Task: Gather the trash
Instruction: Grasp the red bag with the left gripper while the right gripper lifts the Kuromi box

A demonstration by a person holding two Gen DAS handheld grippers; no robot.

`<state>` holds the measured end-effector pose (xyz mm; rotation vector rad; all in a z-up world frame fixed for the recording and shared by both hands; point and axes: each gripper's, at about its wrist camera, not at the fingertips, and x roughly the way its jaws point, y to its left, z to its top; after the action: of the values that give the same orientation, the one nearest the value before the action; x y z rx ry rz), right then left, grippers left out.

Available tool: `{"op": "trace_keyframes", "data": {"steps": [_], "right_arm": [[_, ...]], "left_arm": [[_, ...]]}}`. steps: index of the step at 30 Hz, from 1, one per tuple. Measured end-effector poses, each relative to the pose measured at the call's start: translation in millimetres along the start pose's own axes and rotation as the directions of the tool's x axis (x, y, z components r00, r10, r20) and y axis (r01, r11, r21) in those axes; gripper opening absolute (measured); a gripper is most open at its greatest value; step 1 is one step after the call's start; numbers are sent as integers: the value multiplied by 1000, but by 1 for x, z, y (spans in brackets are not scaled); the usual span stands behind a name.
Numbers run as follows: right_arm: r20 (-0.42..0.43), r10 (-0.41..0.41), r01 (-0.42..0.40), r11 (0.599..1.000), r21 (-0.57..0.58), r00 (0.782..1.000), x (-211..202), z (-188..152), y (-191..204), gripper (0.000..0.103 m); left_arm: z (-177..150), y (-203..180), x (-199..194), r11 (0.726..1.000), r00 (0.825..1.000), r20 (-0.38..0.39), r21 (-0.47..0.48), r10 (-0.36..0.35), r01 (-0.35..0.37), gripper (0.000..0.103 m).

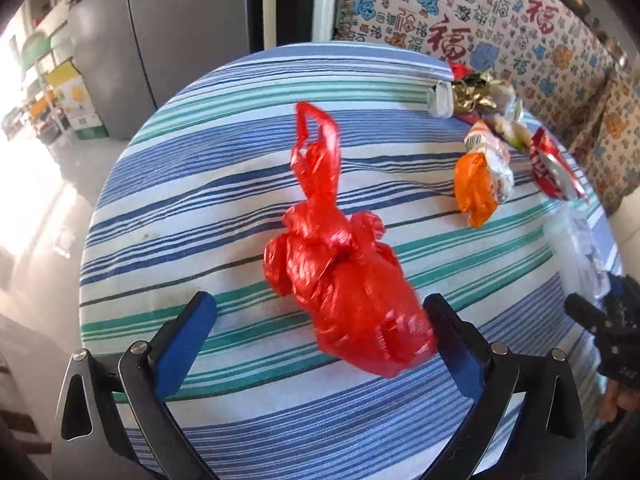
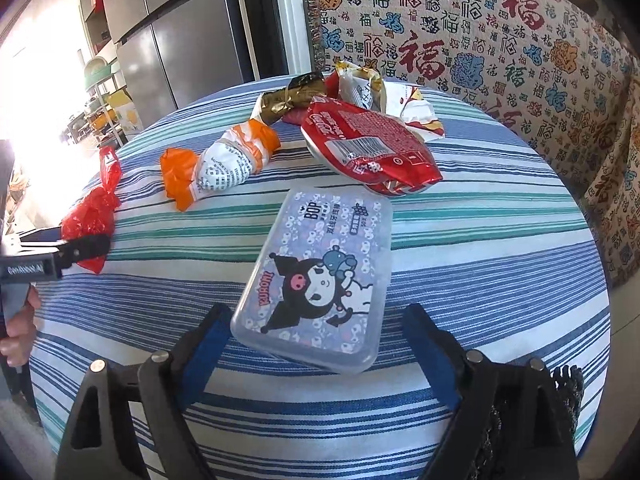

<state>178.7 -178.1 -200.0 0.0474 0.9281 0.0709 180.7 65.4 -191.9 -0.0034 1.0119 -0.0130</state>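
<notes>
**A:** Where is the trash?

**B:** On a round table with a blue, green and white striped cloth (image 1: 248,184). A crumpled red plastic bag (image 1: 344,280) lies near the front edge, its handles pointing away. Farther back sit an orange and white wrapper (image 2: 224,164), a red snack packet (image 2: 368,144) and a heap of gold and white wrappers (image 2: 344,88).

**A:** And the grippers?

**B:** The left gripper (image 1: 320,316) is spread wide, the bag's near end between its blue pads, the right pad just beside it; contact is unclear. The right gripper (image 2: 316,328) also stands open, around the near end of a flat plastic box with a cartoon lid (image 2: 320,272), without pressing it.

**A:** Anything behind?

**B:** A patterned cloth with red characters (image 2: 480,40) and a grey refrigerator (image 2: 176,32).
</notes>
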Motion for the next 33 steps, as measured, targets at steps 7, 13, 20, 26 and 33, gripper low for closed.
{"op": "trace_keyframes", "data": {"steps": [7, 13, 20, 26, 33], "right_arm": [[-43, -67, 67, 998, 7, 997, 8, 7, 5, 98], [-32, -25, 27, 997, 71, 999, 5, 11, -9, 85], [5, 2, -2, 999, 32, 1000, -12, 14, -3, 63], [56, 28, -29, 999, 23, 998, -44, 17, -2, 63], [98, 4, -9, 998, 59, 995, -81, 13, -24, 63]], "left_arm": [[0, -8, 5, 999, 998, 38, -12, 49, -49, 103], [1, 0, 2, 999, 998, 26, -20, 50, -49, 87], [-1, -2, -12, 999, 997, 69, -7, -43, 43, 40], [-3, -26, -44, 994, 986, 124, 14, -114, 113, 39], [-4, -79, -67, 976, 967, 147, 93, -207, 195, 39]]}}
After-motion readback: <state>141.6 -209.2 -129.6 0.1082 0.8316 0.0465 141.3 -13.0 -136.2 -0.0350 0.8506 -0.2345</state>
